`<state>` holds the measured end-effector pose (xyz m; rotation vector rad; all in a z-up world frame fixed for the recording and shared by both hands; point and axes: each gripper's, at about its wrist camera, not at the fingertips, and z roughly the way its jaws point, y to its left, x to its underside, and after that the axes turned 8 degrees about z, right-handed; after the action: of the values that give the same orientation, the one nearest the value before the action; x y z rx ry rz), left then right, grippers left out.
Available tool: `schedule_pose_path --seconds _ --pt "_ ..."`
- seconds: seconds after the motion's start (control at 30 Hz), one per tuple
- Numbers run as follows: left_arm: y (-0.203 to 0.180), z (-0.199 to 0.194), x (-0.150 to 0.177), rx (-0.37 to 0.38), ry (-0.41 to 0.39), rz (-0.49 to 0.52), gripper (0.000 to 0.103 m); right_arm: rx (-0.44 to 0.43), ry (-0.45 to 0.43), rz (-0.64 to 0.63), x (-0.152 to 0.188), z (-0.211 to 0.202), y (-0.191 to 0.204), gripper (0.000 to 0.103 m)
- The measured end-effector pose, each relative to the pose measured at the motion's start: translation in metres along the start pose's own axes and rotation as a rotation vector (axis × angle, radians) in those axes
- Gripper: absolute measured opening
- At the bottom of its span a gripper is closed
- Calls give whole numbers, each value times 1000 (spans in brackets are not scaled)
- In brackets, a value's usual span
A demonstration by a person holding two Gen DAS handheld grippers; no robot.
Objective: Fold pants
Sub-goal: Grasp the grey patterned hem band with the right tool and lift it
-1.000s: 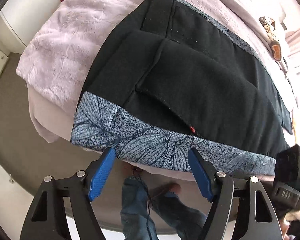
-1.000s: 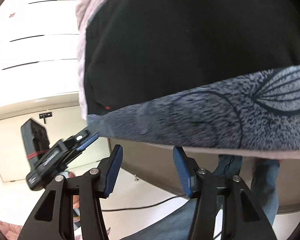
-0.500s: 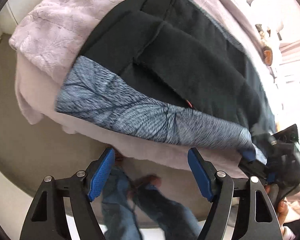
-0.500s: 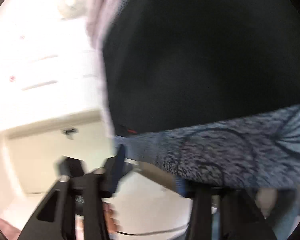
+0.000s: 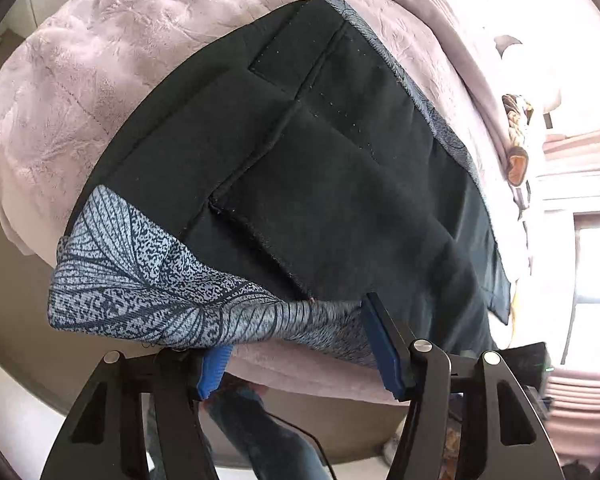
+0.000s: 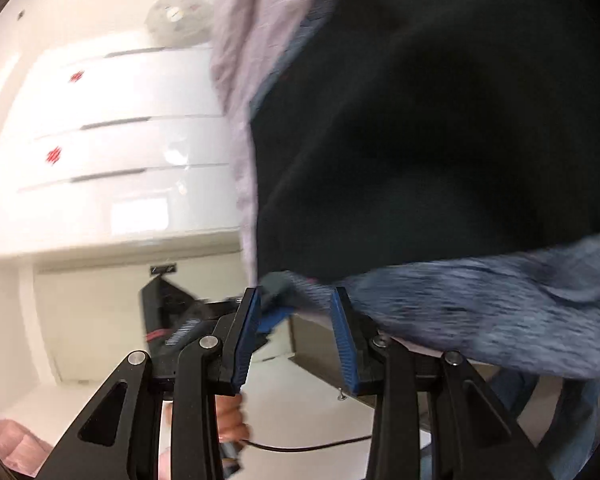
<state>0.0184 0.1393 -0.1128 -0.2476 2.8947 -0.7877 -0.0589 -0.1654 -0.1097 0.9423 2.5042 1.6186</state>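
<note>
Left wrist view: black pants (image 5: 332,184) lie spread on the pink blanket (image 5: 100,80) of the bed, patterned blue-grey waistband (image 5: 148,292) hanging at the near edge. My left gripper (image 5: 300,340) has its jaws wide apart, the band bunched up between them but not clamped. Right wrist view is blurred; the right gripper (image 6: 294,328) sits at the band's other corner, jaws apart, fabric between them, no firm pinch I can confirm. Risk: closing on one layer only, or catching blanket with the band, would drag the bedding and skew the fold.
</note>
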Motion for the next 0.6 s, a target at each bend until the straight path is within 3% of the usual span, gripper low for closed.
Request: schedule_pose_path --seconds 0.17,0.27,0.43,0.47,0.53,0.6 --pt "8 11 -1 -36 62 36 63 19 -78 142 2 -24 -41 45" --pt "13 12 0 -41 75 46 63 26 -94 185 13 -40 -50 60" --pt "8 6 1 -33 69 85 62 50 -132 254 32 -60 -72 61" --pt "5 6 -1 -33 67 101 59 38 -144 277 32 -60 -77 61" --pt "-1 6 -4 -24 62 135 36 -6 -164 302 28 -70 -89 61" --pt "-6 0 -8 -6 52 174 34 -50 -176 306 26 -73 -92 61"
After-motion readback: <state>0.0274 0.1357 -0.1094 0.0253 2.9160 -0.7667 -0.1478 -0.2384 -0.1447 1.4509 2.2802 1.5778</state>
